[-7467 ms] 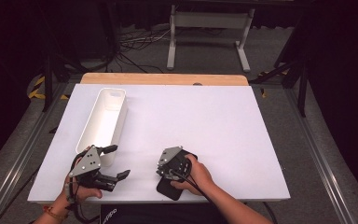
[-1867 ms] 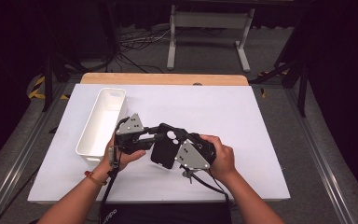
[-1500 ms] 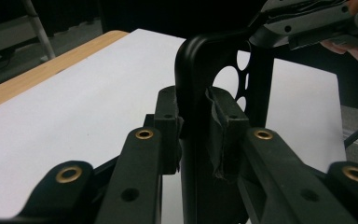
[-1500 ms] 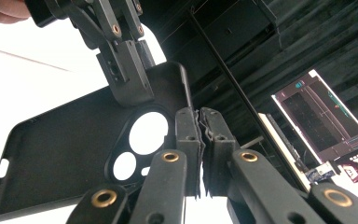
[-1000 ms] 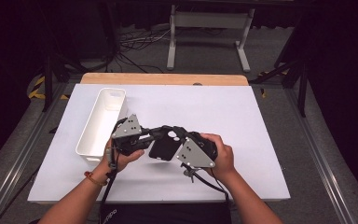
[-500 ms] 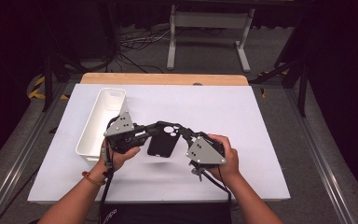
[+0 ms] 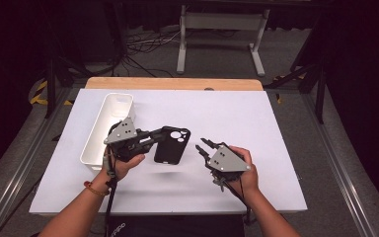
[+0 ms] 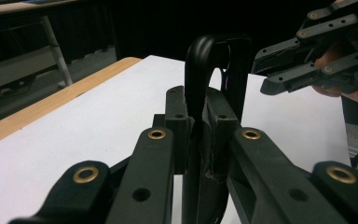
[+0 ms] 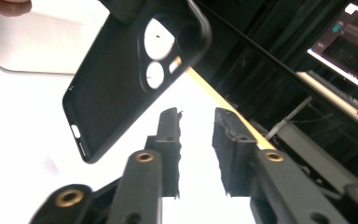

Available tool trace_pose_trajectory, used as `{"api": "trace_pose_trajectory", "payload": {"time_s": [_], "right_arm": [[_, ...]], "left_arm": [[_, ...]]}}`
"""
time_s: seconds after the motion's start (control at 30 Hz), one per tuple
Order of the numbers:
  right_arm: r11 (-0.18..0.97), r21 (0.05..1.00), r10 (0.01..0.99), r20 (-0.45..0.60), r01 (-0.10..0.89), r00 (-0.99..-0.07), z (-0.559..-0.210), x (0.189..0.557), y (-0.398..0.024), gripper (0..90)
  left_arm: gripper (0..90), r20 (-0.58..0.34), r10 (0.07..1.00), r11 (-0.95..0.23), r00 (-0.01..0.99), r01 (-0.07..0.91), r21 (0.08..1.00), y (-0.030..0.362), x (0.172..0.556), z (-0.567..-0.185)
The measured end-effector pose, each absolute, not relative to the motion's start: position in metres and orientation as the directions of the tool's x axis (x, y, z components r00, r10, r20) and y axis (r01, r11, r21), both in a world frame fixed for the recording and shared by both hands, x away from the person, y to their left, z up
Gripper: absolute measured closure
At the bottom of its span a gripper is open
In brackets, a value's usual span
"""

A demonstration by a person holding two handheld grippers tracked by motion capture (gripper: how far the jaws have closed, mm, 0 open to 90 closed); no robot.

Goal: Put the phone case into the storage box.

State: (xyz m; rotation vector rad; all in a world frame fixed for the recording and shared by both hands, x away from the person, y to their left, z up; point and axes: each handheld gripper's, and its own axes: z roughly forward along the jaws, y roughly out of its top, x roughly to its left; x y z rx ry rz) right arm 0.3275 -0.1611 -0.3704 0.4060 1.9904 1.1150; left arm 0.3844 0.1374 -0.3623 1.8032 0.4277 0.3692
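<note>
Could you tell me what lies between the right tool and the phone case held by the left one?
Nothing: between the right tool and the phone case shows just bare white table, in the high view.

A: In the left gripper view, the phone case [image 8: 214, 70] is seen edge-on; its lower end is hidden behind the pads [image 8: 216, 126].

B: And the right gripper view crops the case's top and the white bin [image 9: 32, 46] beyond it.

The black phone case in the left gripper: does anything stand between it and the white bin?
Nothing visible does. The left gripper holds the phone case above the table, and the white bin lies just beyond that hand.
</note>
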Motion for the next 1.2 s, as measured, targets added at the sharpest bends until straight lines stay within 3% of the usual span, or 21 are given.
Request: {"api": "trace_pose_trajectory", "payload": {"time_s": [0.33, 0.57, 0.7, 0.93, 1.2], "right_arm": [[0.536, 0.844, 0.648, -0.412, 0.000, -0.640, -0.384, 0.329, -0.181, 53.2], [0.497, 0.867, 0.681, -0.356, 0.046, -0.640, -0.401, 0.328, -0.196, 30.3], [0.483, 0.873, 0.697, -0.339, 0.064, -0.632, -0.410, 0.326, -0.199, 21.8], [0.458, 0.887, 0.706, -0.318, 0.065, -0.632, -0.417, 0.323, -0.201, 12.9], [0.477, 0.876, 0.699, -0.328, 0.071, -0.635, -0.426, 0.321, -0.205, 13.0]], "left_arm": [[82.6, 0.027, 0.471, -0.235, 0.882, 0.096, 0.967, 0.140, 0.385, -0.359], [82.6, 0.027, 0.470, -0.225, 0.882, 0.090, 0.970, 0.145, 0.386, -0.355], [82.6, 0.032, 0.479, -0.214, 0.877, 0.081, 0.974, 0.148, 0.386, -0.353], [82.6, 0.036, 0.493, -0.200, 0.870, 0.072, 0.977, 0.157, 0.387, -0.347], [82.6, 0.042, 0.513, -0.167, 0.857, 0.052, 0.985, 0.169, 0.388, -0.337]]}}
